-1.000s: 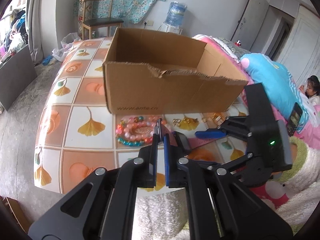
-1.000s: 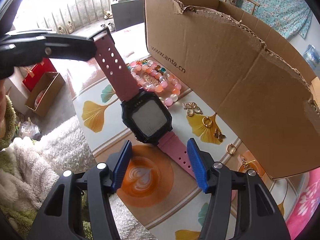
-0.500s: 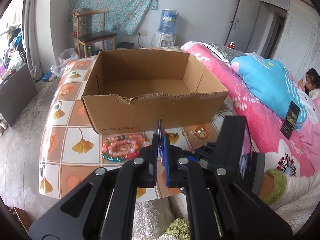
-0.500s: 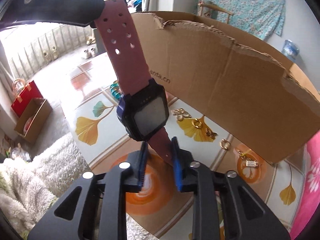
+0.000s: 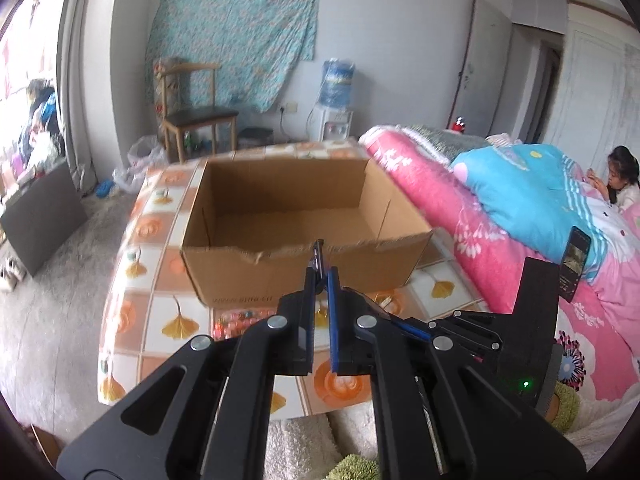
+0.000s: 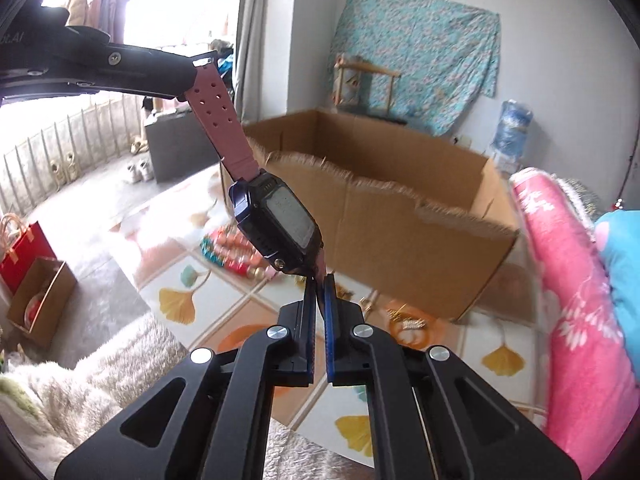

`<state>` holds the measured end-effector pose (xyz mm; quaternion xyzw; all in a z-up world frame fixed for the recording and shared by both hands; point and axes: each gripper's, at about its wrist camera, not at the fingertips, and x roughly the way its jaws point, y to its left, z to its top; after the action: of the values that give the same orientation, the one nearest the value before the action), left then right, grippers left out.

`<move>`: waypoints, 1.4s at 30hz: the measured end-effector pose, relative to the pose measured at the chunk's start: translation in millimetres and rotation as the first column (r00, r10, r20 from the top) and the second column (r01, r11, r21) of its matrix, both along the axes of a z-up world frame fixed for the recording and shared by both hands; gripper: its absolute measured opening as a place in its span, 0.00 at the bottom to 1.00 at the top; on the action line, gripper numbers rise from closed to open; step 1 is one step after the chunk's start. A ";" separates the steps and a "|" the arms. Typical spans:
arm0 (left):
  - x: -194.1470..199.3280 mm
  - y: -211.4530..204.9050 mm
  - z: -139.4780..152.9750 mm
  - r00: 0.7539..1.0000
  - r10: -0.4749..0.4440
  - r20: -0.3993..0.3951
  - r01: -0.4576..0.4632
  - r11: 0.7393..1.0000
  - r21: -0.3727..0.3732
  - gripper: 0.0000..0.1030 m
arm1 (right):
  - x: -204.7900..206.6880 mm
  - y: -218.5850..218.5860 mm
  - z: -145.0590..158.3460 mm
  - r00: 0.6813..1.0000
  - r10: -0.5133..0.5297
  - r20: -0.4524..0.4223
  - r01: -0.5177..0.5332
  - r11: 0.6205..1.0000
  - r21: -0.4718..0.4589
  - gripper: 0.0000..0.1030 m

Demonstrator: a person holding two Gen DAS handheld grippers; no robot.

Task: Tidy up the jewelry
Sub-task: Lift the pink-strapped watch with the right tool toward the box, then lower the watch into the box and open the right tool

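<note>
Right wrist view, watch [image 6: 276, 220] stretched between both tools, above table [image 6: 240, 308]

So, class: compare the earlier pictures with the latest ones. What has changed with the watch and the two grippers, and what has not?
The right gripper closed on the watch's lower strap, which earlier lay between its open fingers. The watch rose off the table and now hangs between both grippers, in front of the cardboard box. The left gripper kept its hold on the upper strap. The bead bracelets stayed put.
</note>
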<state>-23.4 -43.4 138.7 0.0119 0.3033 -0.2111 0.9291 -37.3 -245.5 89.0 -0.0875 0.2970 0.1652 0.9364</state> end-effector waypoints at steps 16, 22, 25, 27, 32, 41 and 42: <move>81.7 17.7 101.5 0.979 -0.013 0.206 0.024 0.998 -0.050 0.05 | 97.8 8.3 141.9 0.984 0.089 0.156 -0.068 0.989 -0.134 0.04; 169.1 30.6 59.2 0.999 0.038 0.007 -0.037 0.998 -0.055 0.05 | 198.9 25.6 100.0 0.964 0.224 -0.145 -0.241 0.964 -0.116 0.04; 205.2 32.2 27.1 0.994 0.065 -0.087 -0.067 0.997 -0.023 0.05 | 234.7 30.5 67.3 0.920 0.257 -0.294 -0.290 0.954 -0.074 0.04; 225.3 33.5 5.2 0.984 0.078 -0.158 -0.079 0.997 -0.004 0.05 | 258.9 32.7 43.9 0.878 0.270 -0.396 -0.308 0.951 -0.035 0.04; 259.6 39.0 -36.3 0.950 0.112 -0.290 -0.104 0.994 0.043 0.06 | 309.7 38.7 -3.2 0.730 0.300 -0.615 -0.339 0.939 0.055 0.04; 262.4 49.9 -48.1 0.938 0.129 -0.321 -0.123 0.992 0.039 0.19 | 374.7 43.4 -69.2 0.539 0.259 -0.802 -0.326 0.941 0.084 0.04; 258.4 51.9 -45.3 0.942 0.129 -0.311 -0.124 0.992 0.034 0.22 | 379.5 42.0 -69.8 0.541 0.253 -0.802 -0.315 0.945 0.086 0.04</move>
<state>235.0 8.5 93.4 -0.0348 0.4481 -0.1480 0.8810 342.1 -203.4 19.2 -0.0826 0.6741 0.3259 0.6576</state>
